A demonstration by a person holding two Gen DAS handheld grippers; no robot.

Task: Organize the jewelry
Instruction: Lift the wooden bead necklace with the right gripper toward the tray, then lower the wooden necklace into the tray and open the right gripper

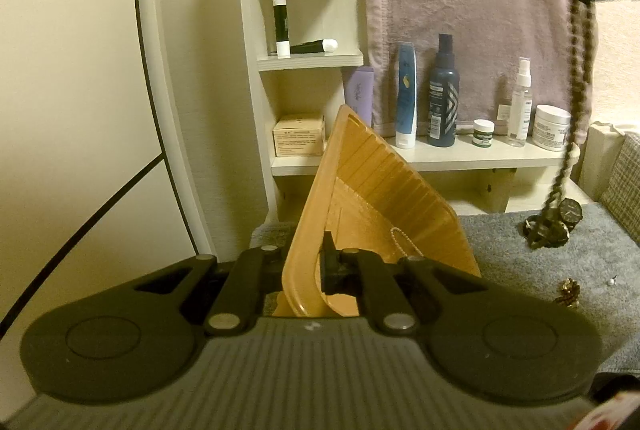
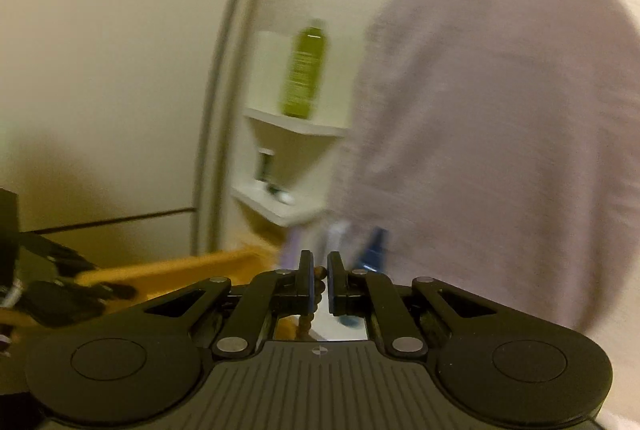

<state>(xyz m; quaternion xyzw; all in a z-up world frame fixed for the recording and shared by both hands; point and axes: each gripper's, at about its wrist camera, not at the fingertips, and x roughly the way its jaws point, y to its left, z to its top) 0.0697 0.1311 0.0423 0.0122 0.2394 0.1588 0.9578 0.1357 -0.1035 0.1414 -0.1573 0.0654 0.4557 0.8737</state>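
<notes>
Both grippers are clamped: left gripper (image 1: 306, 270) tilts the wooden tray (image 1: 384, 198) by its rim to receive jewelry, while right gripper (image 2: 319, 284) pinches the beaded necklace (image 1: 578, 78), dangling it clear of the grey mat (image 1: 520, 270).

The tray (image 1: 372, 190) looks like smooth, ribbed orange plastic. A grey mat (image 1: 540, 282) beneath is rough, looped cloth. The hanging towel (image 1: 460, 10) is soft pink terry. Both tools are matt black plastic.
</notes>
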